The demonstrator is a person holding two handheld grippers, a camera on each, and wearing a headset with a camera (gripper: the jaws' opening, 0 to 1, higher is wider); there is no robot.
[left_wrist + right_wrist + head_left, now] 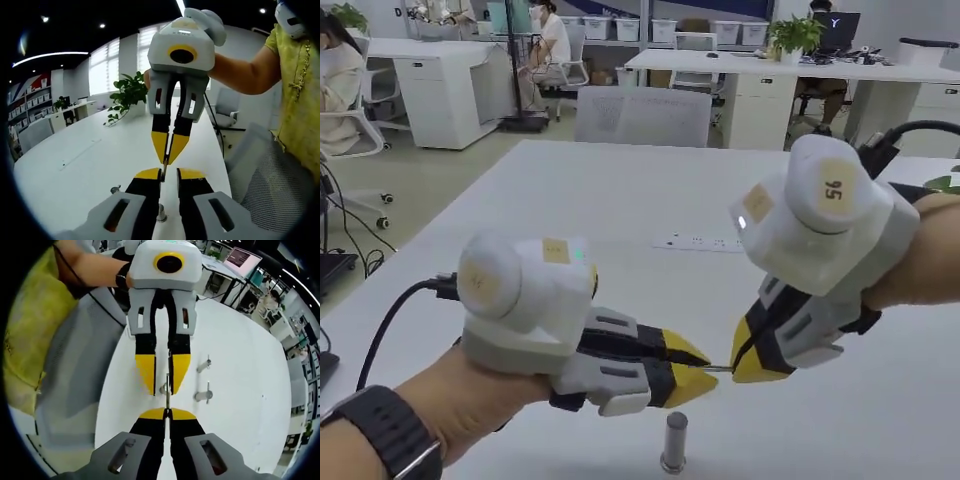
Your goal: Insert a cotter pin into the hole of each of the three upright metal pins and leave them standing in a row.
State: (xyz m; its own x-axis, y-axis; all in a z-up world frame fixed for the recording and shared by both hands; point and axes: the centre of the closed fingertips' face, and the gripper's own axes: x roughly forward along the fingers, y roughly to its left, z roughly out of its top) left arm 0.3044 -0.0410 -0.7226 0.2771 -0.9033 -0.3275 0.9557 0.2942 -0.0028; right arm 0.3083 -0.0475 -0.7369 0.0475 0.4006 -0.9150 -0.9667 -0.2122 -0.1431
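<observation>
56 on a round sticker (pixel 833 190), atop the right gripper (pixel 748 368)

A thin silver wire cotter pin (pixel 718 368) lies level in the air above a short grey metal cylinder pin (pixel 674 442) standing upright, with two more upright metal pins (pixel 204 365) (pixel 203 396) close beside it, each crossed by a thin wire.

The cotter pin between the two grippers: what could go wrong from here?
1. The cotter pin is thin, and the right gripper pinches only its end, while the left gripper is open around it. It may slip, twist or drop.
2. The upright metal pin stands on the table just below both grippers. A hand that comes down carelessly could knock it over.
</observation>
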